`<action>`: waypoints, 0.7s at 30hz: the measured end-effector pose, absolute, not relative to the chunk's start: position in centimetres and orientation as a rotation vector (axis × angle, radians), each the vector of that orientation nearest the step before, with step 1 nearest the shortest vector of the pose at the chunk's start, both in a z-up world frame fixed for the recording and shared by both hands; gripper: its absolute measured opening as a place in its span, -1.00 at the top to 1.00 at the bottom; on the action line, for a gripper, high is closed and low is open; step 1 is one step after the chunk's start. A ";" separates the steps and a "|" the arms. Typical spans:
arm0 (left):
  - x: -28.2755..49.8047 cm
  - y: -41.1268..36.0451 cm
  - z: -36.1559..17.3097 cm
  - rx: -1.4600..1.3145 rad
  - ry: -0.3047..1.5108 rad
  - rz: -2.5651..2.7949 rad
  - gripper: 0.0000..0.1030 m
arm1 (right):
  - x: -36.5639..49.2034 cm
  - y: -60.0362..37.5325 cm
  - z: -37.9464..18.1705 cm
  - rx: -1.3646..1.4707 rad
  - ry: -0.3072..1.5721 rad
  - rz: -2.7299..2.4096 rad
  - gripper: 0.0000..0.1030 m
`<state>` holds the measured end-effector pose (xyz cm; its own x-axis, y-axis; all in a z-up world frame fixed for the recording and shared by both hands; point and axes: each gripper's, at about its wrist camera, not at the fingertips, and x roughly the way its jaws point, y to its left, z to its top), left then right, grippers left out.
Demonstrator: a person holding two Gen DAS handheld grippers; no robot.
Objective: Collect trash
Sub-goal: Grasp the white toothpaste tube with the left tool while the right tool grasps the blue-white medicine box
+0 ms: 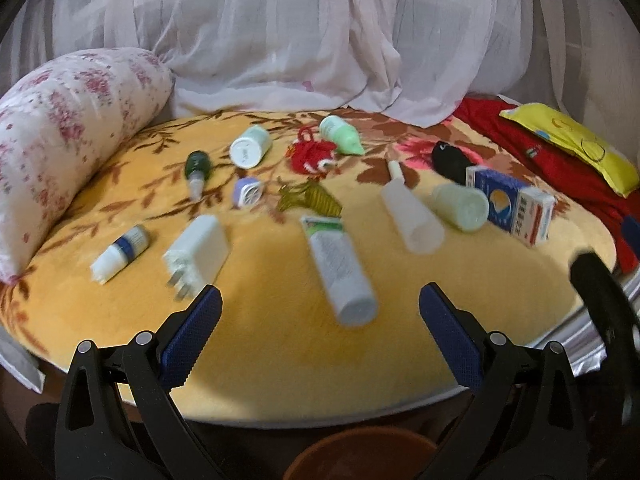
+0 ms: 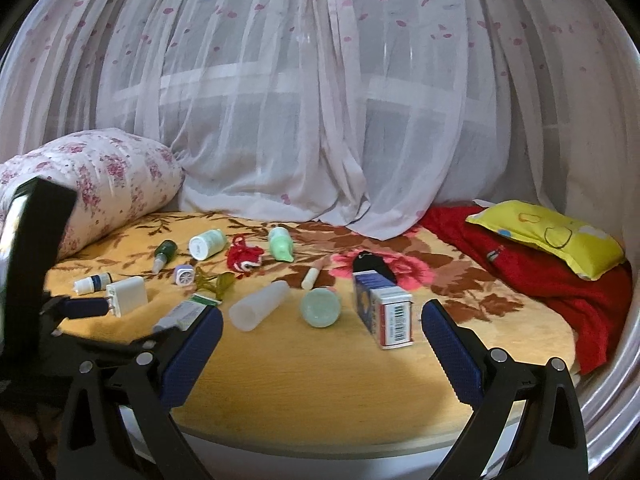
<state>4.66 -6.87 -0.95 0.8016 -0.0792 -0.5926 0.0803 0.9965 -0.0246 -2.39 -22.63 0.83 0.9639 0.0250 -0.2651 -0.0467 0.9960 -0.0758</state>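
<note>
You are holding both grippers over the near edge of a bed covered by a yellow blanket (image 1: 280, 340) with brown leaves and a pink flower. Your left gripper (image 1: 320, 300) is hanging with its jaws spread wide and nothing between them; its blue pads (image 1: 192, 336) are sitting above bare blanket. Just beyond its fingertips a white tube (image 1: 340, 268) with a green end is lying lengthwise, cap toward you. Left of the tube a white plug adapter (image 1: 198, 254) is lying with its prongs toward you, and farther left a small dropper bottle (image 1: 120, 252) with a blue band is lying on its side.

Your right gripper (image 2: 322, 318) is also gaping wide and gripping nothing. Past its tips a blue and white box (image 2: 384, 308) is lying on the blanket, barcode end facing you. Just left of the box a pale green round jar (image 2: 320, 306) is lying on its side, and next to it a clear plastic cup (image 2: 260, 306) is lying tipped over. Behind these, a slim white stick (image 2: 311, 277) and a black item (image 2: 370, 266) are resting on the flower print.

Farther back, a dark green bottle (image 1: 197, 170), a white-capped bottle (image 1: 251, 146), a red knitted thing (image 1: 310, 156) and a mint green bottle (image 1: 342, 136) are lying scattered in a row, with a small lilac box (image 1: 248, 192) and a yellow-green wrapper (image 1: 310, 198) nearer the middle.

A floral pillow (image 1: 68, 136) is lying at the left edge, a red cloth (image 2: 540, 276) with a yellow cushion (image 2: 548, 236) on it at the right, and a sheer curtain (image 2: 320, 100) is hanging behind. The rim of a brown bucket (image 1: 362, 456) is showing below the bed's edge in the left view.
</note>
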 end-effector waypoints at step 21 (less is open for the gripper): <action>7.9 -5.8 -1.8 -0.096 0.652 -0.205 0.50 | 1.9 -23.9 1.6 -0.201 0.272 -0.035 -0.90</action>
